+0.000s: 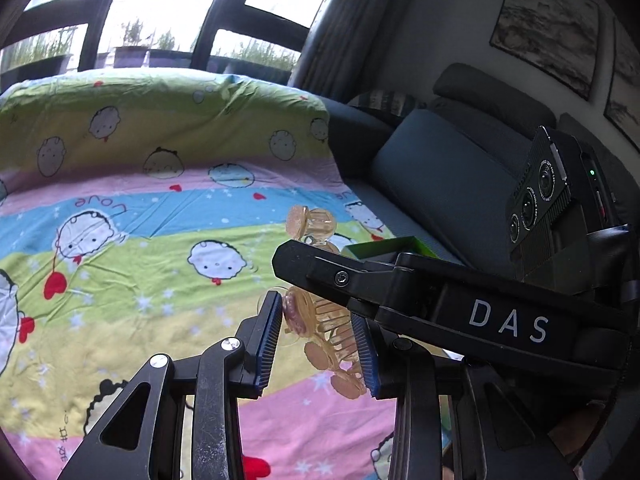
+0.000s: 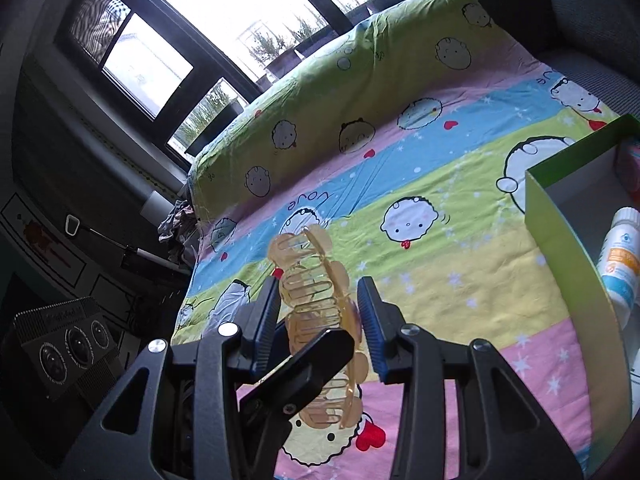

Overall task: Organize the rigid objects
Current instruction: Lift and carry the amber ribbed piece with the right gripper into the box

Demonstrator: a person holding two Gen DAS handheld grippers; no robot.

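1. The left gripper (image 1: 318, 340) is clamped on the amber hair claw clip (image 1: 320, 328), held above the cartoon bedsheet (image 1: 160, 208).
2. The right gripper (image 2: 320, 328) straddles the clip, jaws apart.
3. Risk: releasing early would probably drop it short of the green box (image 2: 560, 216) on the right.

Hair claw (image 2: 316, 300) between blue pads (image 2: 370, 320)

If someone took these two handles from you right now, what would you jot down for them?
Both grippers meet at one translucent hair clip, held in the air above the cartoon bedsheet.
Left gripper: pads touch the clip on both sides.
Right gripper: jaws straddle the clip; a firm grip is unclear.
Green box sits to the right with something pink inside; a white bottle lies beside it.
Done: clip lifted. Left: probably put it in the box, then the bottle.
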